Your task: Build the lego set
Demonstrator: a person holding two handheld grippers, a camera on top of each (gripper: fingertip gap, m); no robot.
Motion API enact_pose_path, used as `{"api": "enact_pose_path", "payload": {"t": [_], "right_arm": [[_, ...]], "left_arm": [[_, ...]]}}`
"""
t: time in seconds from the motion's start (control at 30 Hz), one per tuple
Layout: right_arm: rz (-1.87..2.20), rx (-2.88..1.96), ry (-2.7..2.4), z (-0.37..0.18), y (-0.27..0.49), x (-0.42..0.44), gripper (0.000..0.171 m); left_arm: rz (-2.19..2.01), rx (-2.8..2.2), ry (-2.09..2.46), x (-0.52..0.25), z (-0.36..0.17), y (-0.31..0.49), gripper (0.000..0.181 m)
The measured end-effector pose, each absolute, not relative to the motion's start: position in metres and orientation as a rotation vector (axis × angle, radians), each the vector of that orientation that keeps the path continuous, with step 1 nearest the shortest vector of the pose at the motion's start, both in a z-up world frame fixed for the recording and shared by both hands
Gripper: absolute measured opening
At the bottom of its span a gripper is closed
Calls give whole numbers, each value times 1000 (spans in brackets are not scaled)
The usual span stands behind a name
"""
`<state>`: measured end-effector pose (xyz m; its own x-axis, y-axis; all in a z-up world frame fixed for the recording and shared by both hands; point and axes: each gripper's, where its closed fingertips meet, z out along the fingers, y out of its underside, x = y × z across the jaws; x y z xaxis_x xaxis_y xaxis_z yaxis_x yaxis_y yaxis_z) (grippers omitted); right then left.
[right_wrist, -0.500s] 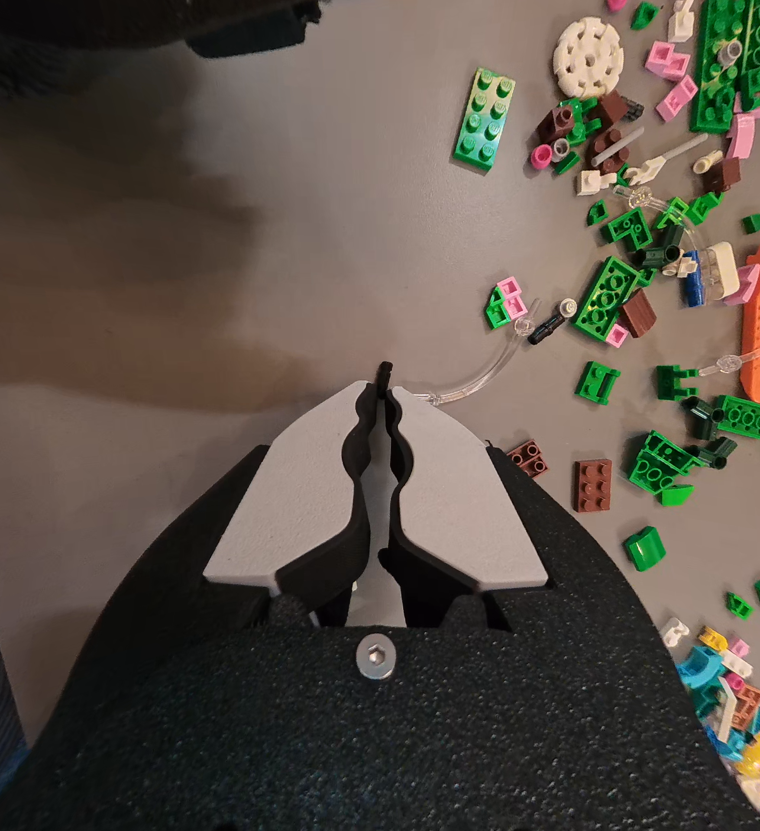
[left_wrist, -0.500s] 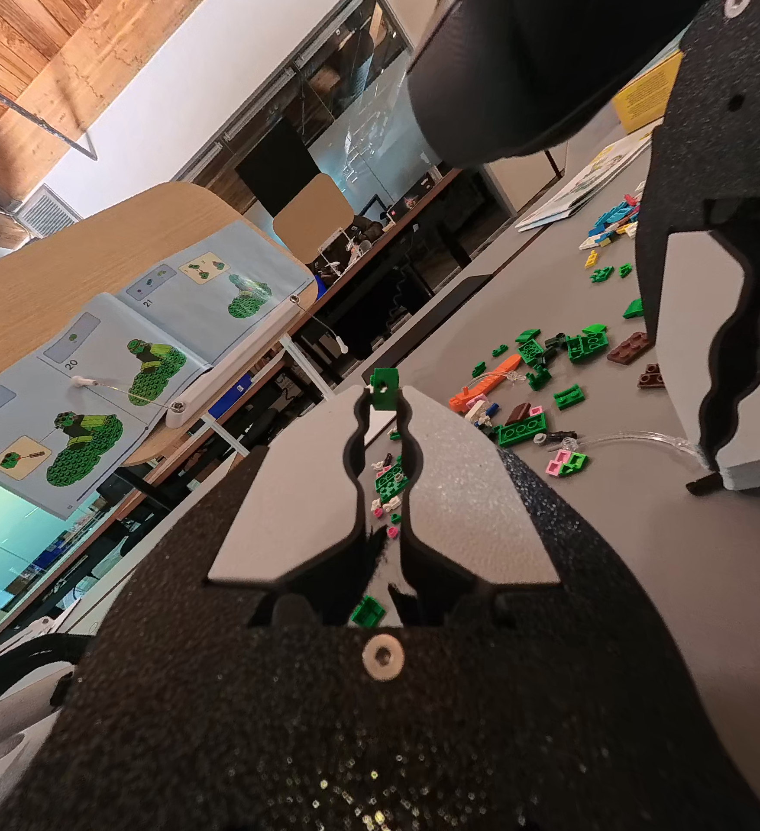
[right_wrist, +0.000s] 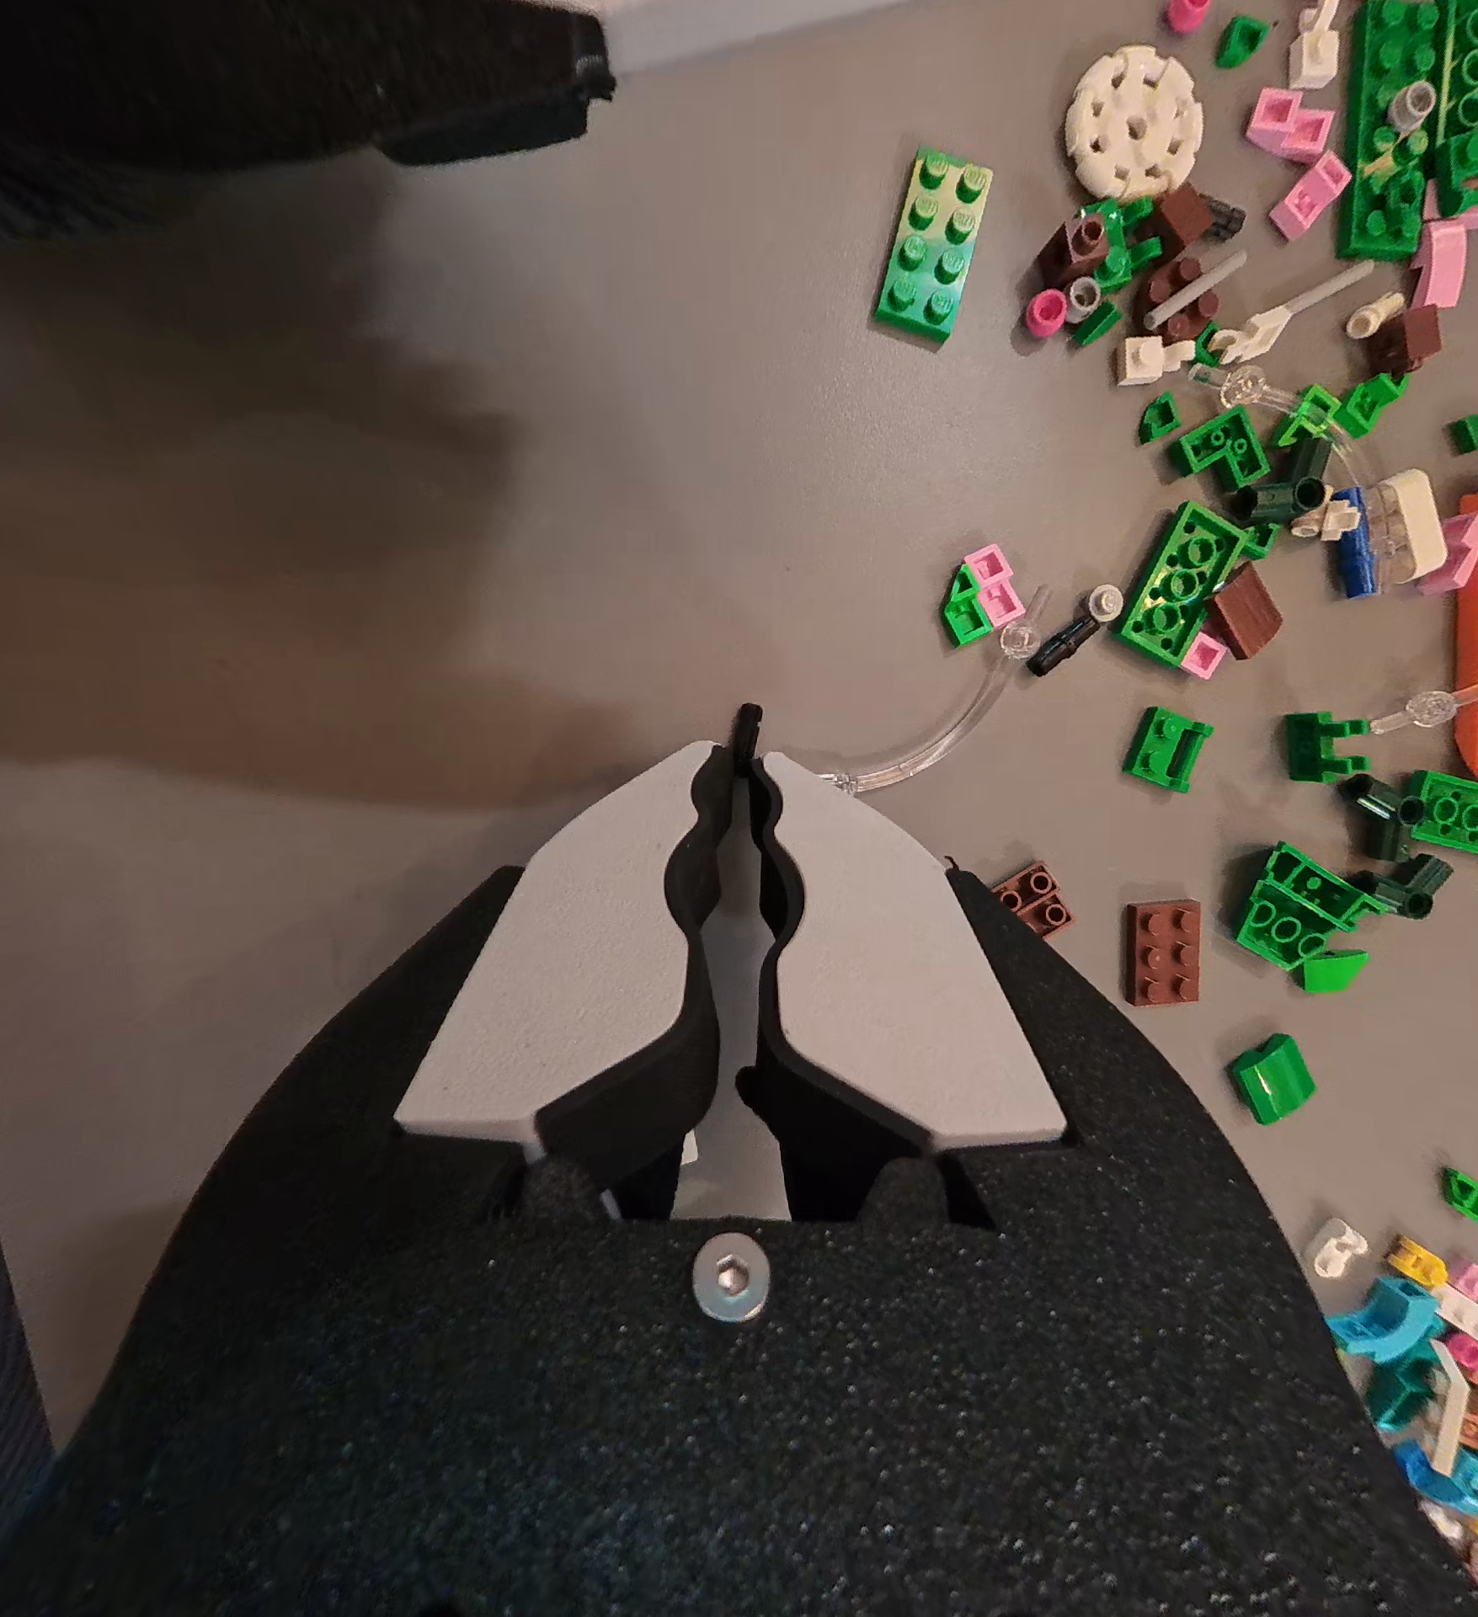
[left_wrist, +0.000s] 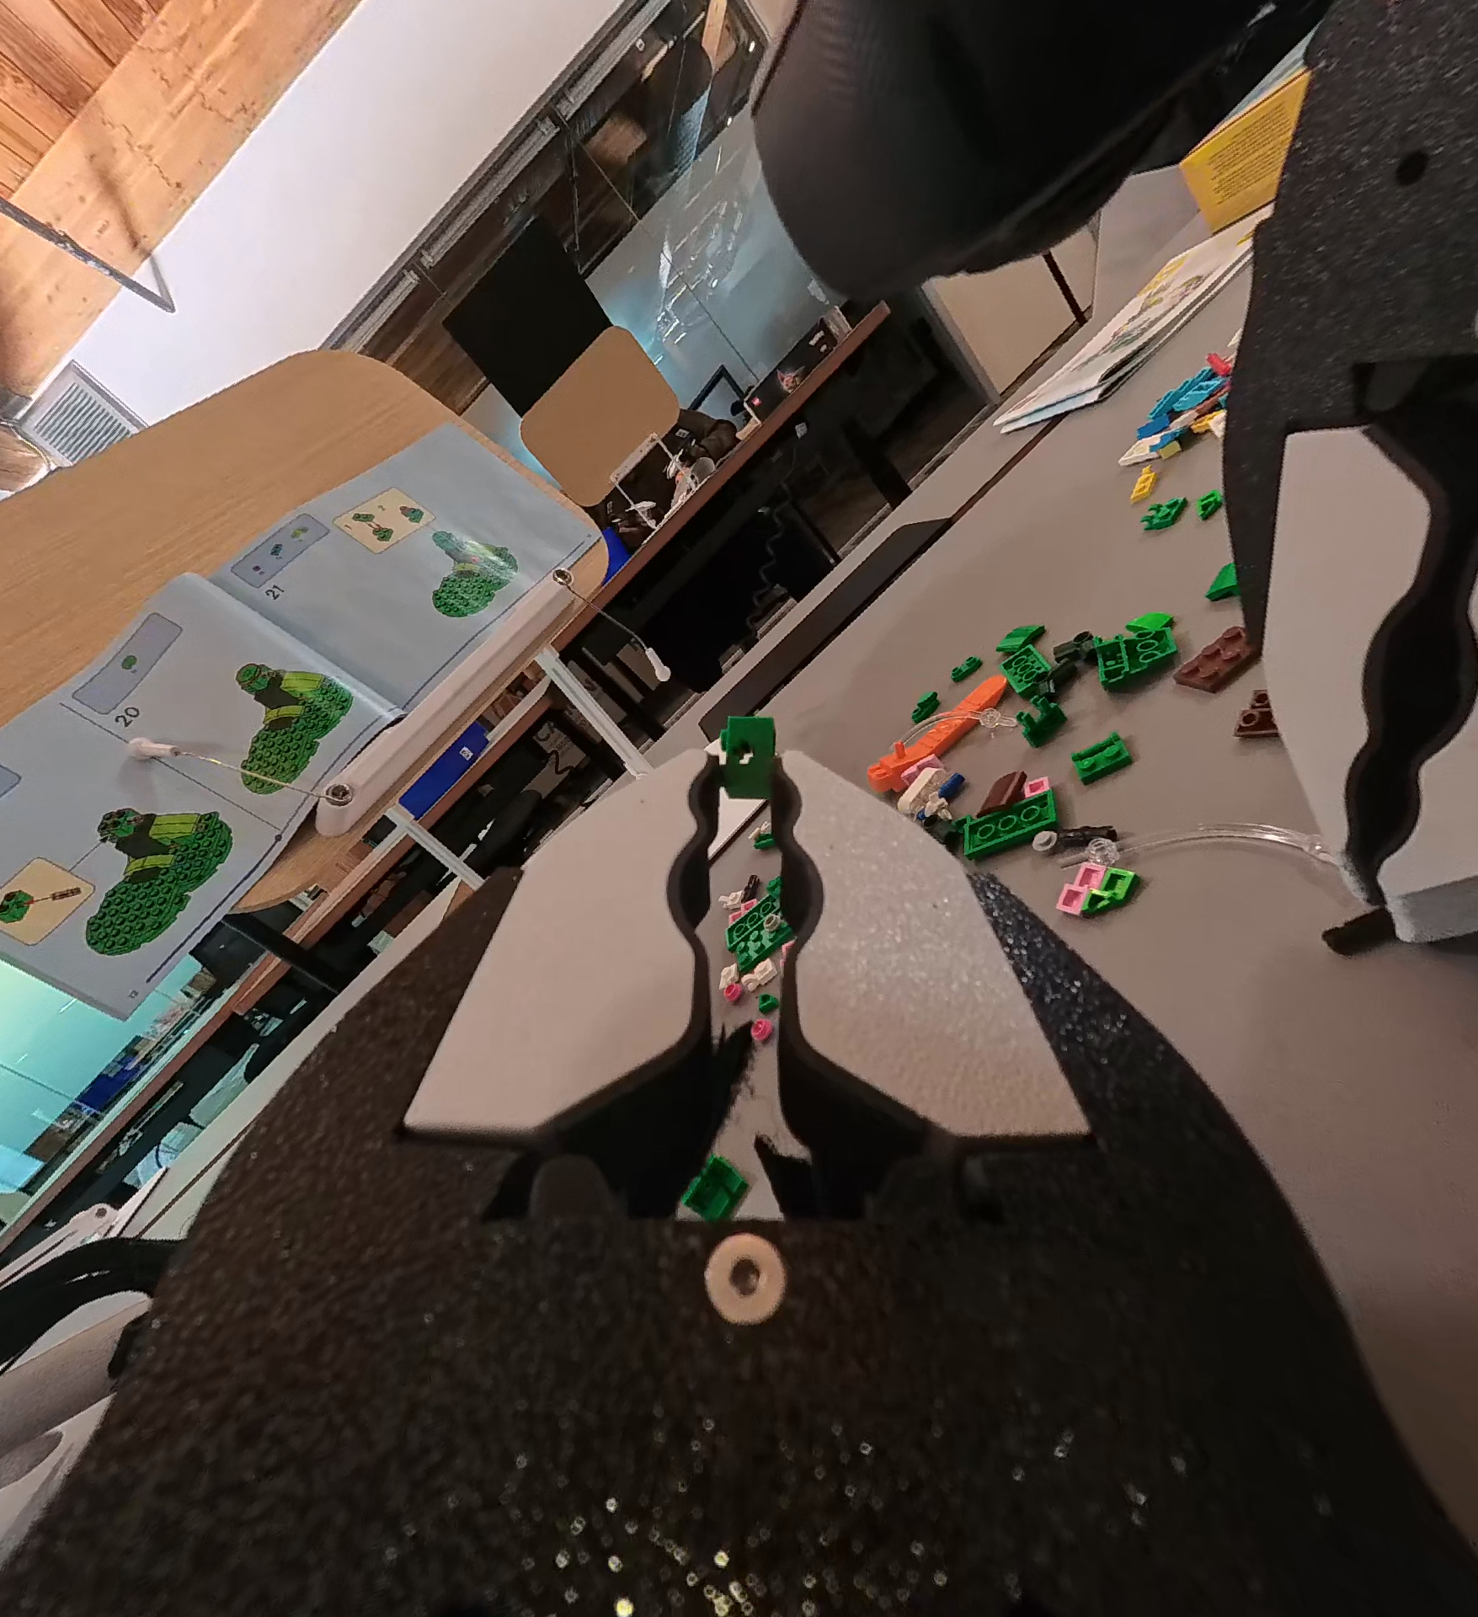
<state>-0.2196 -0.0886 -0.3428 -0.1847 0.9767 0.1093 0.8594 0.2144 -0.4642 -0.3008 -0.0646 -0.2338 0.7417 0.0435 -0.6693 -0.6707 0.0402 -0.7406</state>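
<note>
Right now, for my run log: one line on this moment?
left gripper: shut on green brick | right gripper: shut on black pin | both above table

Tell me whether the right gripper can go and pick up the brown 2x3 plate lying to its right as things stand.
Probably not yet. The right gripper is shut on a small black pin, so its jaws are occupied. The path to the brown 2x3 plate looks free: bare grey table lies around it.
</note>
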Motion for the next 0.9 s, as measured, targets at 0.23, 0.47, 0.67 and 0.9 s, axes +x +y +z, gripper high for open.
{"api": "enact_pose_path", "payload": {"t": [0.23,0.47,0.67,0.9], "right_arm": [[440,-1711,-2112,-343,-89,-220,3],[443,-1709,-2108,-343,-88,-221,3],[442,-1711,-2097,-343,-87,-222,8],[442,-1708,-2093,-342,-87,-222,13]], "left_arm": [[591,-1443,553,-301,-234,-64,10],[589,-1451,559,-300,-236,-63,10],[589,-1454,562,-300,-237,-63,10],[586,-1458,557,-301,-237,-63,10]]}}
